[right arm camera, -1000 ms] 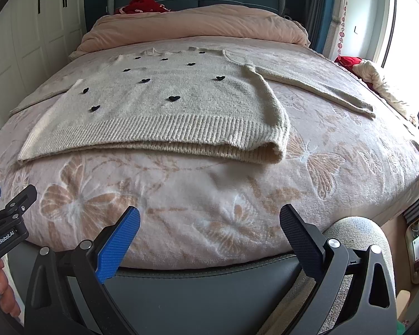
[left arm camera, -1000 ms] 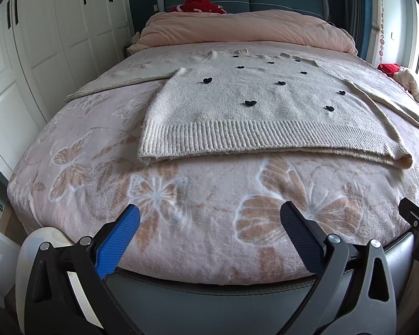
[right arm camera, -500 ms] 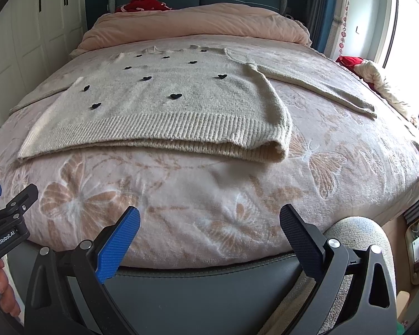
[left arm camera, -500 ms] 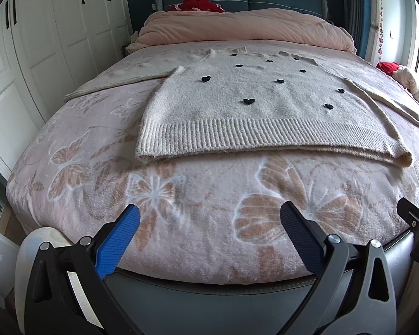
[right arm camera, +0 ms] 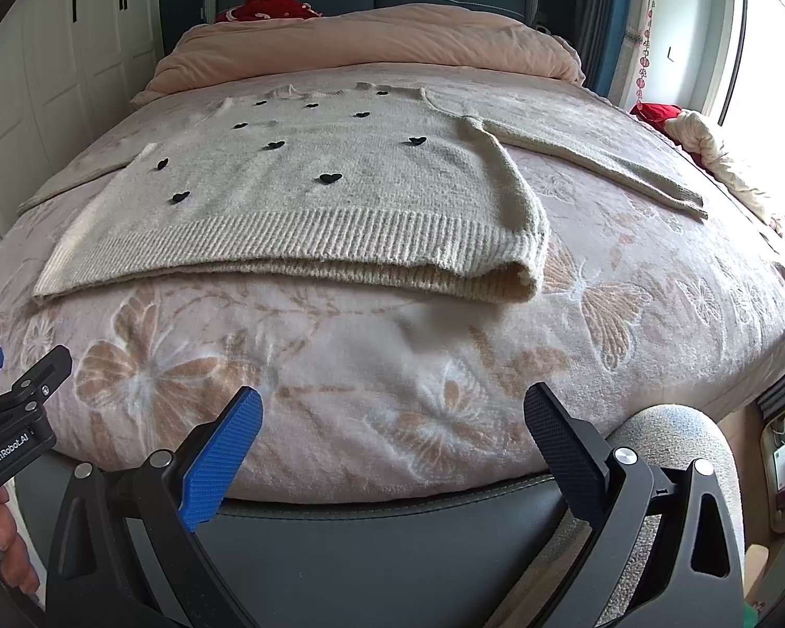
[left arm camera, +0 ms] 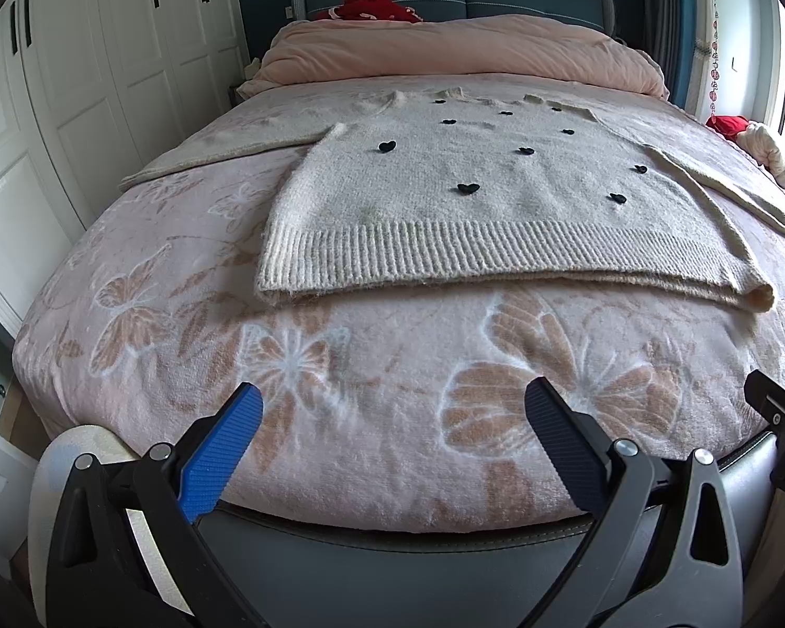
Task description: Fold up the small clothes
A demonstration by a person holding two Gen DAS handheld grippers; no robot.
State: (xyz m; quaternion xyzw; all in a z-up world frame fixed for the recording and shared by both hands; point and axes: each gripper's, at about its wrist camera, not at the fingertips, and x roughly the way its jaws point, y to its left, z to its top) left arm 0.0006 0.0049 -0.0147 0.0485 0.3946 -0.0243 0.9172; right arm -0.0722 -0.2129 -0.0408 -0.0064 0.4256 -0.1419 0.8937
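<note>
A cream knit sweater [left arm camera: 497, 199] with small black hearts lies flat on the bed, hem toward me, both sleeves spread out to the sides. It also shows in the right wrist view [right arm camera: 309, 199]. My left gripper [left arm camera: 392, 424] is open and empty, low at the foot of the bed, short of the hem. My right gripper [right arm camera: 392, 424] is open and empty, also at the foot of the bed, below the sweater's right hem corner [right arm camera: 518, 272]. The left gripper's body [right arm camera: 10, 418] shows at the left edge of the right wrist view.
The bed has a pink butterfly blanket [left arm camera: 340, 366] and a dark padded footboard [left arm camera: 392, 549]. A pink duvet [left arm camera: 445, 52] is bunched at the headboard. White wardrobes [left arm camera: 78, 104] stand at the left. Red and cream cloth [right arm camera: 706, 141] lies at the bed's right edge.
Both grippers have crept slightly forward toward the bed; the sweater sits a little lower and larger in both views. The sweater has not moved and both grippers stay open.
</note>
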